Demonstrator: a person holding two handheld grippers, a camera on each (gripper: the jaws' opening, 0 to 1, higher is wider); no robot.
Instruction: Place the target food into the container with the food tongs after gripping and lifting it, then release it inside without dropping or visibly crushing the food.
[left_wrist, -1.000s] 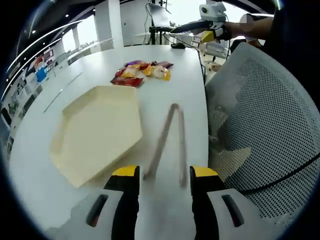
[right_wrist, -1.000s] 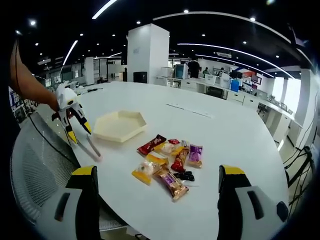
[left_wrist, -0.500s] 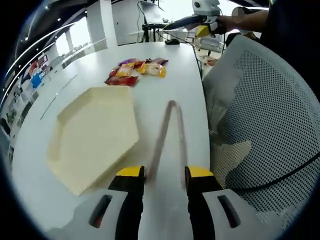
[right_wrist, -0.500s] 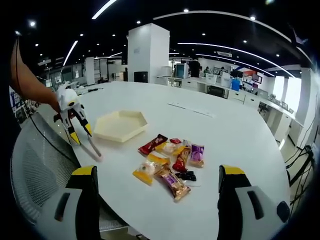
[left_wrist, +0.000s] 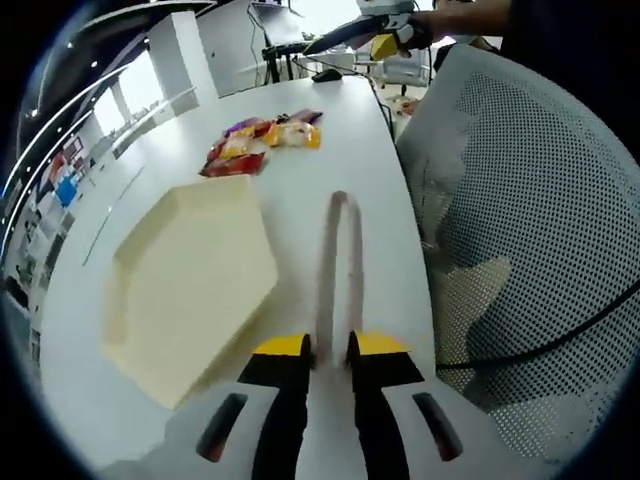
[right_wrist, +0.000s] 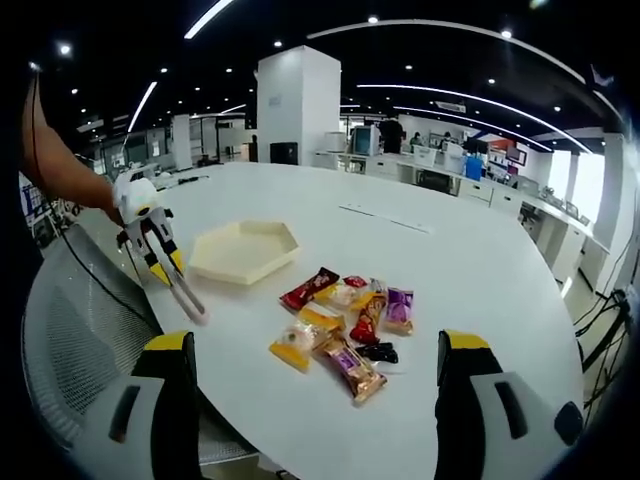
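Two tools differ: left tool (left_wrist: 329, 346) pinches slim metal food tongs (left_wrist: 339, 262); lift them level. Right tool (right_wrist: 312, 355) gapes wide, empty.

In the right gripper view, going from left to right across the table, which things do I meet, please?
Left claw with the food tongs → hexagonal tray → pile of wrapped snacks.

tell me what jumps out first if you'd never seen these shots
The bright heap of wrapped snack packets on the round white table draws the eye first. Beside it sits a cream hexagonal tray, and the left gripper has its jaws closed on the long metal food tongs.
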